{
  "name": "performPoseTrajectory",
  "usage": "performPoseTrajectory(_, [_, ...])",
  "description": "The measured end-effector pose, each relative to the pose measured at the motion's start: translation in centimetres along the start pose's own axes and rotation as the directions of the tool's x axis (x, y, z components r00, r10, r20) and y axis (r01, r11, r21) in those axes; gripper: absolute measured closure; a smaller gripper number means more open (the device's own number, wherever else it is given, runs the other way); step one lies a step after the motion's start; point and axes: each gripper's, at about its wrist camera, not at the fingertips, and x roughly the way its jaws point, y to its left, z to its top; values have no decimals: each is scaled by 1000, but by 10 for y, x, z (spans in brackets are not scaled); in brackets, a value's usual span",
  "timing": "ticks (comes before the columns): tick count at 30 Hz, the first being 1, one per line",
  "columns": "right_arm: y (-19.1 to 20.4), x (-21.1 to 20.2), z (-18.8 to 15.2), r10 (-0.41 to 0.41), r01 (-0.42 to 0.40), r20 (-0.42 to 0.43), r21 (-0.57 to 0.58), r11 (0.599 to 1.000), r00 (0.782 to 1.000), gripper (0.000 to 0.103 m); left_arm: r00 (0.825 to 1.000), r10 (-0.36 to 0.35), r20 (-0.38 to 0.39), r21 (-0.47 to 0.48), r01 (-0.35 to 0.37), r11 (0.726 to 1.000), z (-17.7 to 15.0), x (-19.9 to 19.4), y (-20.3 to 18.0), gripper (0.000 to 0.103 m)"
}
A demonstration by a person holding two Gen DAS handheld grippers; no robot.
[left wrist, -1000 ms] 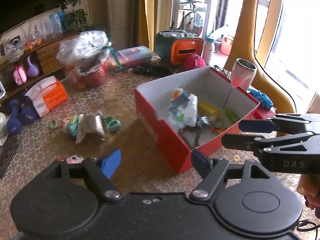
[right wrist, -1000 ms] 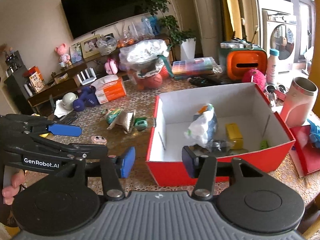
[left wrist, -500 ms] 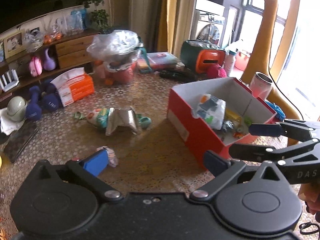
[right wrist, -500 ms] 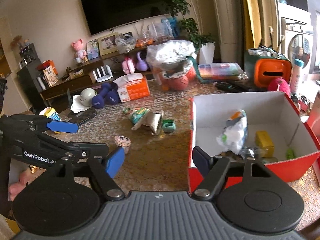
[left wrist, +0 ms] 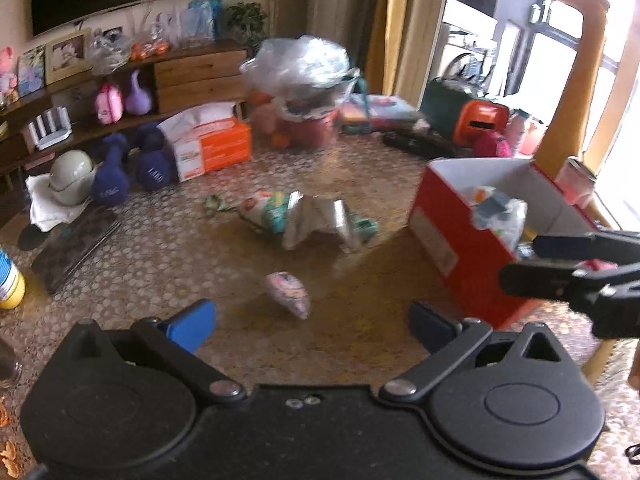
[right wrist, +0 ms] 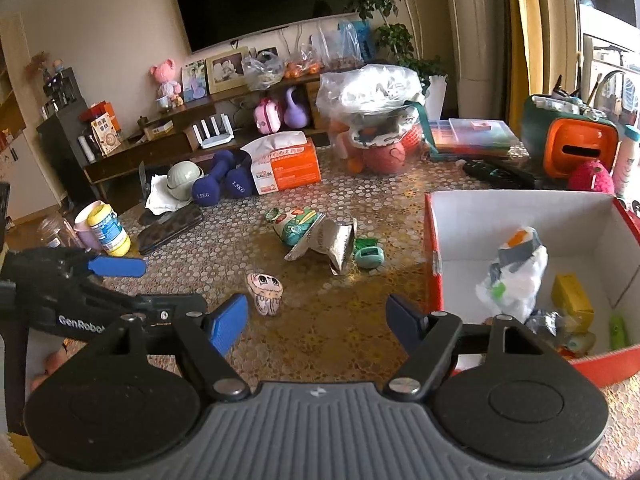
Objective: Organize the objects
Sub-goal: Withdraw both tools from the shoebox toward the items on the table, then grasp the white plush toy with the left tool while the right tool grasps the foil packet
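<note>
While both views had swung away from the red box (right wrist: 434, 256) over the past second, the small pink pouch (right wrist: 264, 293) came to lie ahead of the left gripper (left wrist: 312, 322), which I judged the next pick. Both the left gripper and the right gripper (right wrist: 316, 320) stood wide open, holding nothing. The pouch lay flat on the table (right wrist: 224, 256), well left of the box, its long axis running roughly toward the cameras.

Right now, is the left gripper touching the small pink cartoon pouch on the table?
Apart. The left wrist view shows the left gripper open, bare table between its fingers and the pink pouch.
</note>
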Motion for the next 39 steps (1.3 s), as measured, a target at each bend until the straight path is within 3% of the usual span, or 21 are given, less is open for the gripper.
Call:
performPoseTrajectory(18, [5, 136, 44, -11, 8, -156, -18, 1000, 988, 27, 995, 41, -92, -45, -45, 998, -8, 91, 38, 1])
performPoseTrajectory(33, [-7, 226, 60, -54, 51, -229, -22, 998, 972, 27, 992, 52, -119, -64, -60, 996, -4, 147, 31, 1])
performPoseTrajectory(39, [-8, 246, 61, -60, 55, -251, -25, 998, 966, 27, 992, 79, -94, -50, -84, 995, -6, 154, 24, 13])
